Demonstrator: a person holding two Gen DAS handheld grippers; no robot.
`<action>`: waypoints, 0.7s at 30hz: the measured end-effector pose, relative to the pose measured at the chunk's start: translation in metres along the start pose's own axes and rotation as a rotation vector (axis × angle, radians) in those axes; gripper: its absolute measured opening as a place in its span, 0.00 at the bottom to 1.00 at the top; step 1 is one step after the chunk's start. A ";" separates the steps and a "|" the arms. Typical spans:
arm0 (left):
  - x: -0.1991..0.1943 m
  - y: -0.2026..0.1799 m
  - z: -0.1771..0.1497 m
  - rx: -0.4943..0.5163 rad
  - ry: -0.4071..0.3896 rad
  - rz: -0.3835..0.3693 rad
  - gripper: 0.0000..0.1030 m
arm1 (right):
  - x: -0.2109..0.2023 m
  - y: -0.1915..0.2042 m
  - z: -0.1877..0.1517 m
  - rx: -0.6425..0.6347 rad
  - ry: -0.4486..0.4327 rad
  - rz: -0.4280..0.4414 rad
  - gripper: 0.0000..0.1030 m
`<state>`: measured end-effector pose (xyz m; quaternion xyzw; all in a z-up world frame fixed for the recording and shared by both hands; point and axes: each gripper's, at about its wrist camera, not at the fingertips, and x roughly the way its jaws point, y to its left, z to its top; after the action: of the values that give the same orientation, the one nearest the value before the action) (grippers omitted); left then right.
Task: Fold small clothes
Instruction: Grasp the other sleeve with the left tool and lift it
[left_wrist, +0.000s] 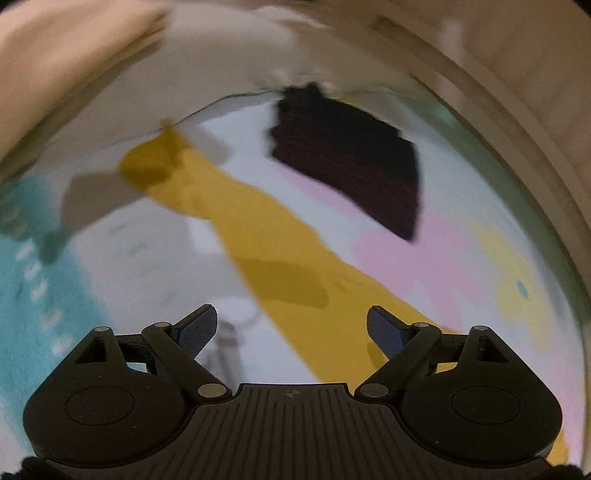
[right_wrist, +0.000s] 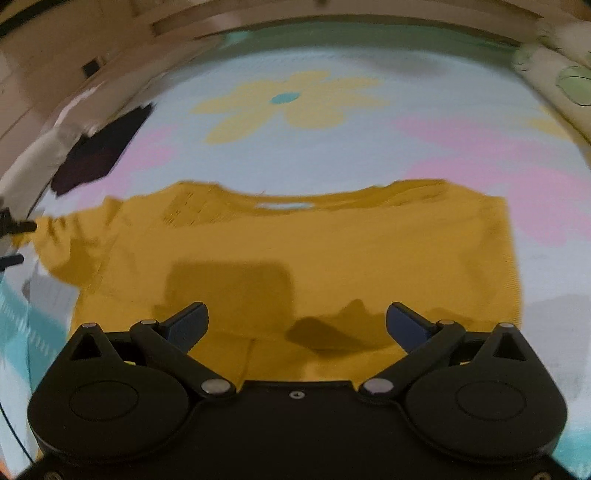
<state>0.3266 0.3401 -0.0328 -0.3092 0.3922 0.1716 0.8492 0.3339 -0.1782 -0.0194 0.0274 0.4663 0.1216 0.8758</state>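
A pale blanket printed with pink shapes and yellow flowers (right_wrist: 295, 99) covers the work surface. The mustard-yellow knit shirt (right_wrist: 295, 251) lies flat on it, neckline on the far side, one sleeve extended to the left. A dark maroon folded cloth (left_wrist: 351, 158) rests on the blanket beyond the shirt, well apart from it. The right gripper (right_wrist: 297, 325) hovers over the shirt's near hem, fingers spread, holding nothing. The left gripper (left_wrist: 291, 328) is likewise spread above the shirt, empty.

A home bedroom — flowered bedsheet (right_wrist: 295, 99), pillow (left_wrist: 74, 66).
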 end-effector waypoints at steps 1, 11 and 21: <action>0.004 0.007 0.003 -0.029 0.009 -0.012 0.86 | 0.001 0.002 0.000 0.000 0.004 0.008 0.99; 0.034 0.017 0.026 -0.107 -0.076 -0.127 0.94 | -0.013 0.019 -0.002 0.001 -0.013 0.037 0.99; 0.035 0.024 0.031 -0.125 -0.115 -0.113 0.06 | -0.016 0.019 -0.003 0.005 -0.010 0.050 1.00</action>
<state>0.3528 0.3805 -0.0536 -0.3729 0.3133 0.1652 0.8576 0.3194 -0.1634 -0.0049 0.0418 0.4614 0.1421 0.8747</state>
